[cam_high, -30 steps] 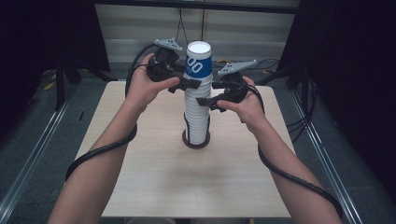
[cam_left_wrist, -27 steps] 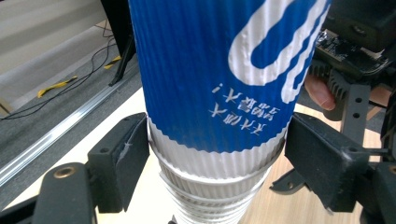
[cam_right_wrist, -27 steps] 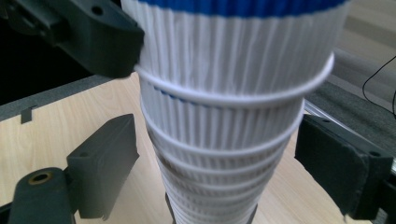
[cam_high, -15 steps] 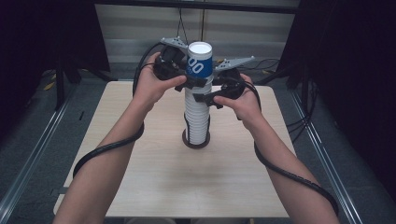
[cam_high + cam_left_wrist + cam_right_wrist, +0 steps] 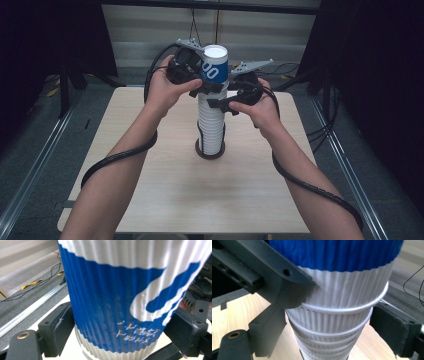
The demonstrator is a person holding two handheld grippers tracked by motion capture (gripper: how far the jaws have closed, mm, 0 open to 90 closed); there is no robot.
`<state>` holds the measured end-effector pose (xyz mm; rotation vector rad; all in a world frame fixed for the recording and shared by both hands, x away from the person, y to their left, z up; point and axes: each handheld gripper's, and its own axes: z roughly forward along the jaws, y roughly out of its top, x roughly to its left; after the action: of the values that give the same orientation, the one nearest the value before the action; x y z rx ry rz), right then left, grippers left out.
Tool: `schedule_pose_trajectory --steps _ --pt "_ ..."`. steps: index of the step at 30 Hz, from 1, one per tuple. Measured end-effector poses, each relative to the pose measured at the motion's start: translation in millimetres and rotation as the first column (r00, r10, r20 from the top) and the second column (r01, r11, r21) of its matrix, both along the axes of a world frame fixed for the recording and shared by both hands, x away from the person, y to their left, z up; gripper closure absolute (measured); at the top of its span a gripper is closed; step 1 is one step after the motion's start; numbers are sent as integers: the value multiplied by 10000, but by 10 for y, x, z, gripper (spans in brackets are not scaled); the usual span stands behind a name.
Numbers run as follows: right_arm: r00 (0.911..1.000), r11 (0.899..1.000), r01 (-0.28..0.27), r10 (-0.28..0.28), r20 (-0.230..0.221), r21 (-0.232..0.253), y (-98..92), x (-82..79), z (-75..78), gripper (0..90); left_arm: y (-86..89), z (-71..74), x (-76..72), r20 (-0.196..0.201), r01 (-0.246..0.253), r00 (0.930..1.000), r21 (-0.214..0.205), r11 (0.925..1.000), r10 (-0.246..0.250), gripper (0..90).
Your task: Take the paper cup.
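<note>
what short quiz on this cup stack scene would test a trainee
1. True or false: the top cup is upside down on the stack of white cups.
2. Which tool grips the top cup: A left tool, B right tool?
3. Fill in: the stack stands on a dark round ____ on the wooden table.

Key: 1 true. 2 A; the right tool brackets the stack just below, contact unclear. 3 base.
</note>
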<state>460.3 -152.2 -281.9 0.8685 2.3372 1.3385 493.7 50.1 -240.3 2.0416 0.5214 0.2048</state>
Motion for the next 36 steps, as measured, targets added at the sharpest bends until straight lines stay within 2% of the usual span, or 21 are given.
schedule_pose_trajectory --steps 7,8,10,12,18,26,28,29,34,36 --pt "9999 10000 -30 29 140 53 14 2 -11 139 20 8 2 -89 -114 9999 -80 9999 113 153" --pt "9999 10000 20 -20 126 32 6 -1 -10 141 35 33 -3 -53 -138 9999 -397 9991 136 170" --pt "9999 10000 18 -19 129 45 4 0 -11 143 41 52 -4 32 -140 9999 -440 9989 142 193" --pt "9997 10000 -77 77 210 -23 -1 -6 -14 144 40 66 -7 -61 -131 9999 -379 9992 128 195" --pt "9997 10000 -82 84 246 -49 -7 -11 -16 146 35 79 -15 -21 -152 9999 -312 9994 152 199" --pt "9994 9999 -81 85 338 -125 -10 -19 -24 150 54 119 -21 -9 -231 9997 -492 9985 231 208" --pt "9995 9997 -65 72 301 -248 -13 -20 -35 189 69 124 -14 -66 -330 9994 -520 9981 327 209" --pt "9998 9999 -89 90 201 -67 -23 -18 -48 191 69 124 -14 -66 -330 9994 -520 9981 327 210" --pt "9993 9998 -111 105 367 174 -50 -27 -73 190 81 102 -16 41 -319 9995 -710 9970 322 207" --pt "9994 9998 -85 78 348 194 -50 -27 -70 160 76 90 -19 -11 -380 9993 -836 9958 381 204"
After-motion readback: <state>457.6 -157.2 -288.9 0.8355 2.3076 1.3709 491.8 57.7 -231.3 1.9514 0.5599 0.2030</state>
